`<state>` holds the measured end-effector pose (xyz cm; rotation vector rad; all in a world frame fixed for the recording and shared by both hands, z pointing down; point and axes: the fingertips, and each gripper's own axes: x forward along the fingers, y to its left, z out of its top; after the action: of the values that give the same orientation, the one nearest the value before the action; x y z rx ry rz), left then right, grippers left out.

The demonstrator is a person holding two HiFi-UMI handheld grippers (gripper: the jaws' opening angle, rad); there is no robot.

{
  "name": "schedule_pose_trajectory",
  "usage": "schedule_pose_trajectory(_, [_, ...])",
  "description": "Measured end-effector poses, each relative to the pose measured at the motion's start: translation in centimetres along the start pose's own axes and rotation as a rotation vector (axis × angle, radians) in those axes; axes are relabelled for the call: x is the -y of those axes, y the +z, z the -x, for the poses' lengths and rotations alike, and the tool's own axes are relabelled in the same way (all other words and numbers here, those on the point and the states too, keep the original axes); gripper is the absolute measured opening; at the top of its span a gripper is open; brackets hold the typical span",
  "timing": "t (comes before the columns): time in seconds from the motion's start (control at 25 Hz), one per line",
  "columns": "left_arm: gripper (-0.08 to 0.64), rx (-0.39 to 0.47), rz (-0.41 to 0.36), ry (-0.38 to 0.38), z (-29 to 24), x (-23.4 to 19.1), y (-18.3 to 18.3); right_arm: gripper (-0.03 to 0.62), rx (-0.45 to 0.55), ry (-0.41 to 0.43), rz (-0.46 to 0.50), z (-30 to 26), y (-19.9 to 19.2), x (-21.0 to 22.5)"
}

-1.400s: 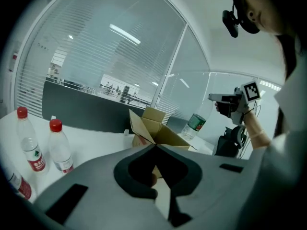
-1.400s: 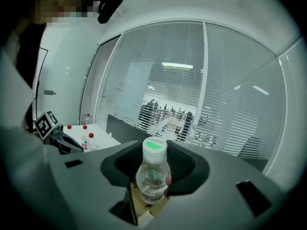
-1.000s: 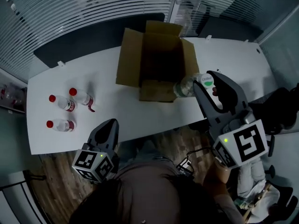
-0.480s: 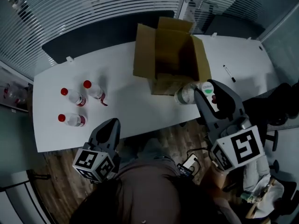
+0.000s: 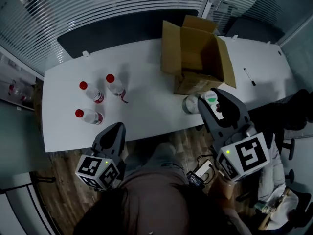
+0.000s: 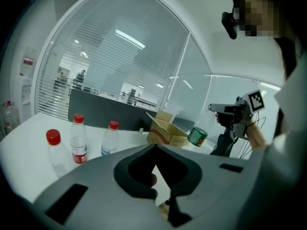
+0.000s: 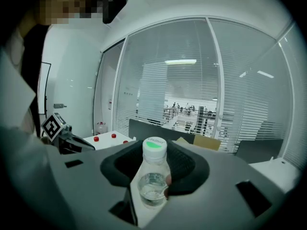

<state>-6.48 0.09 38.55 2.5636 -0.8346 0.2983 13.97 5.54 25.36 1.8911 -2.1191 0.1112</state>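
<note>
Gripped in the right gripper (image 5: 212, 101): a small clear plastic bottle with a green and white cap (image 7: 152, 183). Probably light, being thin see-through plastic; hard to tell how full. Likely soft in the sides, so easy to dent or to squirt out under a hard squeeze. Smooth and round, so maybe slippery too. Not likely to break from a bump. Best taken round the middle of the body, below the cap, with a gentle, steady press.

Right jaws opened just as wide as the bottle and pressed on both its sides. Held up in the air, tilted, over the near edge of the long white table (image 5: 146, 109), just in front of the open brown cardboard box (image 5: 195, 58). Not touching the table or the box, as far as can be seen.

Left gripper (image 5: 116, 130) closed up tight, tips together, with nothing inside. Down low and close to the body, off the table's near edge. Nearest to it: three clear plastic bottles with red caps (image 5: 93, 93), standing together on the left part of the table, well apart from the box. Thin black pen (image 5: 248, 76) lying on the table to the right of the box.
</note>
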Motion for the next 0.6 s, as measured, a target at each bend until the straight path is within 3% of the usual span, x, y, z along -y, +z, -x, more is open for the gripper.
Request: schedule_pose_trajectory(0.6, [0.008, 0.054, 0.078, 0.194, 6.5, -5.6, -0.2, 0.169, -0.013, 0.25, 0.018, -7.2, 0.4, -8.9])
